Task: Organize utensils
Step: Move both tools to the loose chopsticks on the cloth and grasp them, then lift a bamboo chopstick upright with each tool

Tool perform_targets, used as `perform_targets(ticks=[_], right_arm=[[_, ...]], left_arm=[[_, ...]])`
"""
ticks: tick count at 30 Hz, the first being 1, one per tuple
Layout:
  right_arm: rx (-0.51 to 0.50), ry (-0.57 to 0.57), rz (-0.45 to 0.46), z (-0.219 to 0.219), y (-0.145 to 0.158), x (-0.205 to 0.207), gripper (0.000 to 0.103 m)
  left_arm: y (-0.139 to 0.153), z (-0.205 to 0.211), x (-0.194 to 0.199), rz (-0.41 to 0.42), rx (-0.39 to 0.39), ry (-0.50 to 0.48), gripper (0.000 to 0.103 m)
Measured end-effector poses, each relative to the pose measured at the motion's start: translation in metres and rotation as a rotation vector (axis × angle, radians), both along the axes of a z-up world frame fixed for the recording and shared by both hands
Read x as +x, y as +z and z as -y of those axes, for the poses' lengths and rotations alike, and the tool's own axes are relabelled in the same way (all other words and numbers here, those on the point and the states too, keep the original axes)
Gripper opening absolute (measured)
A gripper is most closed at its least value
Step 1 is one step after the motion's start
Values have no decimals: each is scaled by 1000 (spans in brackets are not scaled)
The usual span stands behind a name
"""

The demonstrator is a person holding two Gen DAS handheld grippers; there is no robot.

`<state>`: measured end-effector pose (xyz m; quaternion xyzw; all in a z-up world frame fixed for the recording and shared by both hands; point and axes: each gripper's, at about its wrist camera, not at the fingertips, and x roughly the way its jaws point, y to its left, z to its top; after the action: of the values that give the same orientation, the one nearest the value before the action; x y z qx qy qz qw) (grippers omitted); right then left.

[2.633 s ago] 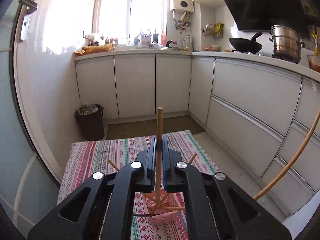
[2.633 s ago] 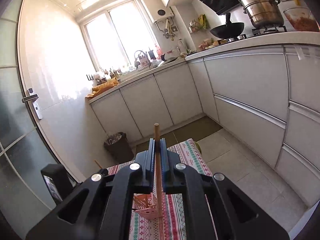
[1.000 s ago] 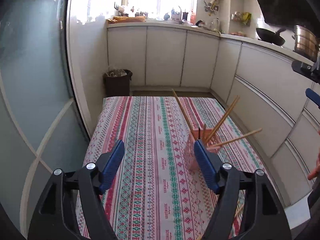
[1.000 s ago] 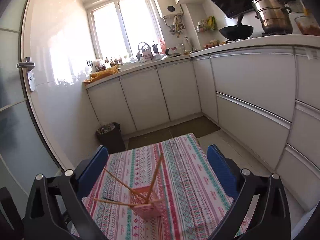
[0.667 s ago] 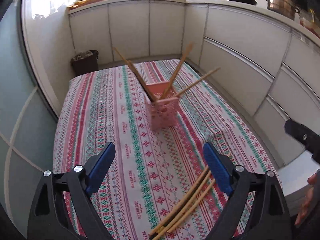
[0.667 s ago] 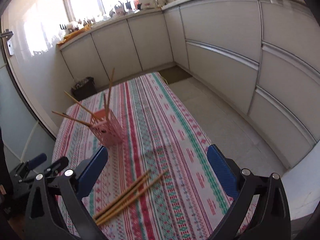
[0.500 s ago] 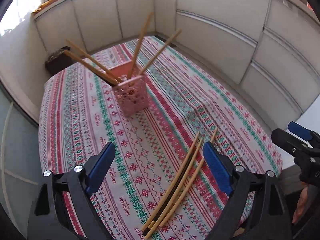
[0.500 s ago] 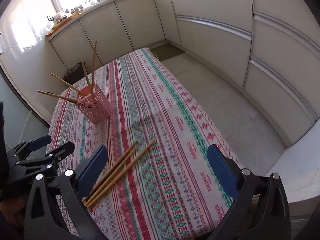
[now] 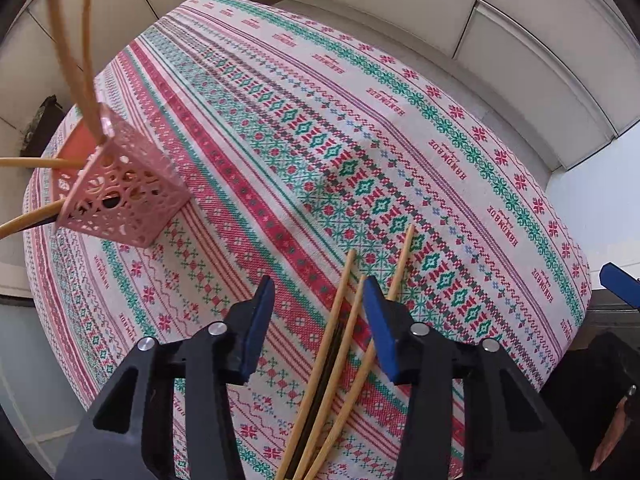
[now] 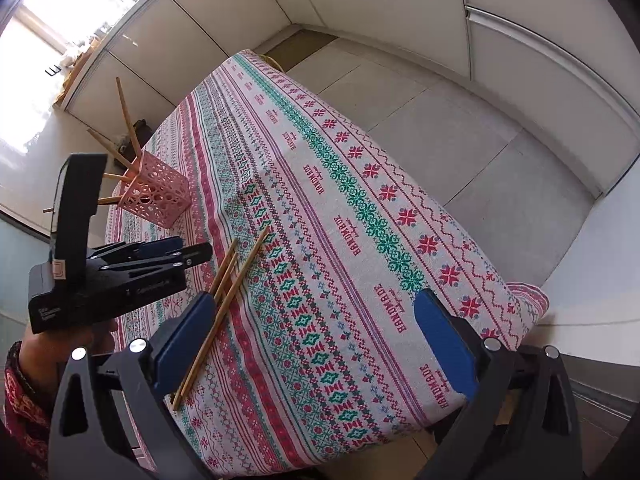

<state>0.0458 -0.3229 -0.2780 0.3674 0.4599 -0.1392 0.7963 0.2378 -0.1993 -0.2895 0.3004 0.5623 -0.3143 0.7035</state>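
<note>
A pink perforated holder (image 9: pixel 120 196) stands on the patterned tablecloth (image 9: pixel 360 128) with several wooden chopsticks in it. It also shows in the right wrist view (image 10: pixel 158 194). Several loose chopsticks (image 9: pixel 344 340) lie on the cloth near the front edge. My left gripper (image 9: pixel 320 312) is open and low over them, its blue pads either side of their far ends. My right gripper (image 10: pixel 316 340) is open and empty, higher above the cloth (image 10: pixel 340 220), with the loose chopsticks (image 10: pixel 228 292) by its left pad. The left gripper (image 10: pixel 192 254) shows there from the side.
White kitchen cabinets (image 10: pixel 520 20) run along the far and right sides, with tiled floor (image 10: pixel 460 132) between them and the table. A dark bin (image 9: pixel 40 120) stands beyond the table's far end. The table's right edge (image 9: pixel 576 288) is close to my right gripper.
Both grippers let go of chopsticks into the holder and opened. They then tilted down and came to the loose chopsticks; the left one has dropped close over them.
</note>
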Motion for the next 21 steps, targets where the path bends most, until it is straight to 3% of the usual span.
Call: perform_targets(ticks=[3, 8, 16, 17, 21], right_arm=[[3, -5, 5, 3, 1, -1, 97], [13, -8, 9, 6, 1, -1, 97], [35, -1, -11, 5, -4, 3, 97], [34, -1, -14, 5, -4, 4, 97], [25, 14, -33, -1, -8, 14, 97]], left_arm=[[-17, 9, 5, -74, 42, -4, 17], [-35, 7, 19, -168, 72, 24, 17], [-43, 5, 28, -163, 70, -16, 13], [-43, 6, 24, -151, 57, -15, 7], [-37, -15, 15, -64, -26, 23, 5]])
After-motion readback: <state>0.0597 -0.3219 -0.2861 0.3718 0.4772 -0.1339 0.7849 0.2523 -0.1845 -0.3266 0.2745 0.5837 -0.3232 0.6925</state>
